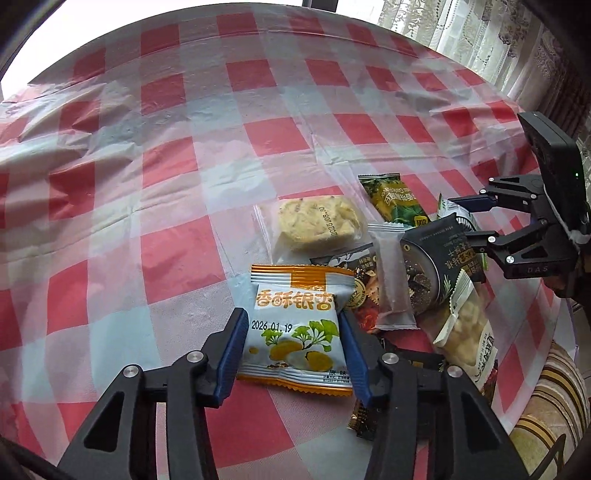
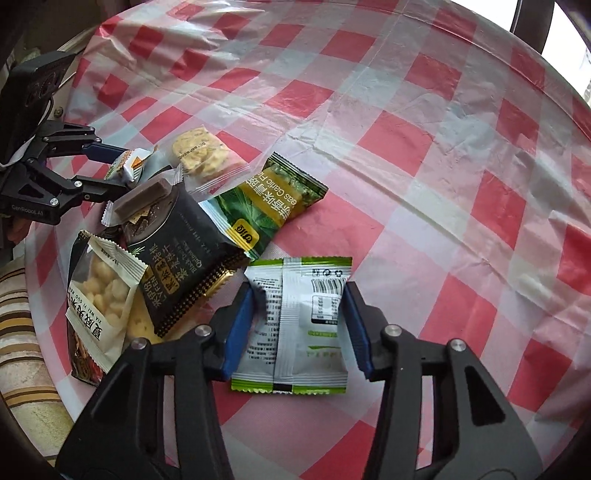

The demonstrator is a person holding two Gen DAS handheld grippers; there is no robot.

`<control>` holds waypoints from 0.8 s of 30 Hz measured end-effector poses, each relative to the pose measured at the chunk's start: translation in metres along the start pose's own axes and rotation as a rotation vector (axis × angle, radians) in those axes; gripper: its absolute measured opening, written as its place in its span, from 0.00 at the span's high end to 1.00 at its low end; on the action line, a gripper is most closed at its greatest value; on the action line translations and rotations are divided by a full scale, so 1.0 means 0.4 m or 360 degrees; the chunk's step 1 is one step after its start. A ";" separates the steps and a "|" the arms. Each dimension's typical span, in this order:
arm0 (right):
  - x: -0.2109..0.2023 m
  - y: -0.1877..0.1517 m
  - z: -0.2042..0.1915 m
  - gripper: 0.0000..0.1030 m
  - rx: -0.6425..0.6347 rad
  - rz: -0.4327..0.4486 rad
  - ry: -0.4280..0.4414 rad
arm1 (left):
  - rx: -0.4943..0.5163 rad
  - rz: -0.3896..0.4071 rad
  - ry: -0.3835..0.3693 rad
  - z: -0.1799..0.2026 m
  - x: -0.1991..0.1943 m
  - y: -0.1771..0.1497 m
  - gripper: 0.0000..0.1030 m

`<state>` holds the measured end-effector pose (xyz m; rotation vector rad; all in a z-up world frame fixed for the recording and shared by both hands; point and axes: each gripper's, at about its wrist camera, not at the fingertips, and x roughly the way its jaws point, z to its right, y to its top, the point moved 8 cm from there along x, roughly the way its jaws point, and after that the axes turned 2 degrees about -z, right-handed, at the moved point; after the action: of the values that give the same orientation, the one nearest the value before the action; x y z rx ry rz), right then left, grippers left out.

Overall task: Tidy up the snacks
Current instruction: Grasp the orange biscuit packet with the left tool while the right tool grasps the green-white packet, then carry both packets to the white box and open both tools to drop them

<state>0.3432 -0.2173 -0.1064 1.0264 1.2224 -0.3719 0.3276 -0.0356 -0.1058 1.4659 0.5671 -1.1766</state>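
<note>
My left gripper [image 1: 293, 341] is shut on an orange and white ginkgo snack packet [image 1: 295, 325], its blue pads pressing both sides. My right gripper [image 2: 297, 325] is shut on a white and green packet [image 2: 295, 328] lying back side up. Between them lies a pile of snacks: a clear-wrapped pale biscuit [image 1: 314, 223] [image 2: 203, 155], a green pea packet [image 1: 395, 199] [image 2: 266, 203], a black cracker packet [image 1: 436, 266] [image 2: 184, 254], and a white packet of pale puffs [image 1: 465, 325] [image 2: 103, 299]. Each gripper shows in the other's view, the right [image 1: 476, 221] and the left [image 2: 122, 170].
A red and white checked plastic cloth [image 1: 184, 147] [image 2: 443, 147] covers the table. A striped cushion [image 1: 554, 406] [image 2: 18, 332] lies past the near table edge. Lace curtains [image 1: 480, 33] hang behind the far right edge. A brown-filled clear wrapper [image 1: 393, 291] and dark packets lie in the pile.
</note>
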 end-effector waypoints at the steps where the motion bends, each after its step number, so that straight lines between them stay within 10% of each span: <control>1: -0.007 -0.012 0.000 0.51 0.0052 0.0010 -0.0018 | -0.0020 0.0003 0.0014 -0.003 -0.005 -0.004 0.52; 13: -0.141 -0.214 -0.014 0.55 0.0569 0.0080 -0.0024 | -0.0191 0.0115 0.0066 0.009 -0.114 -0.042 0.53; 24: -0.359 -0.414 0.003 0.55 0.0858 0.0239 -0.0135 | -0.0034 0.0238 -0.0031 0.243 -0.230 -0.021 0.53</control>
<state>0.1735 -0.3445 -0.0512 1.5366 0.9787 -0.6409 0.2506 -0.1002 -0.0172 1.4512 0.4472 -1.0635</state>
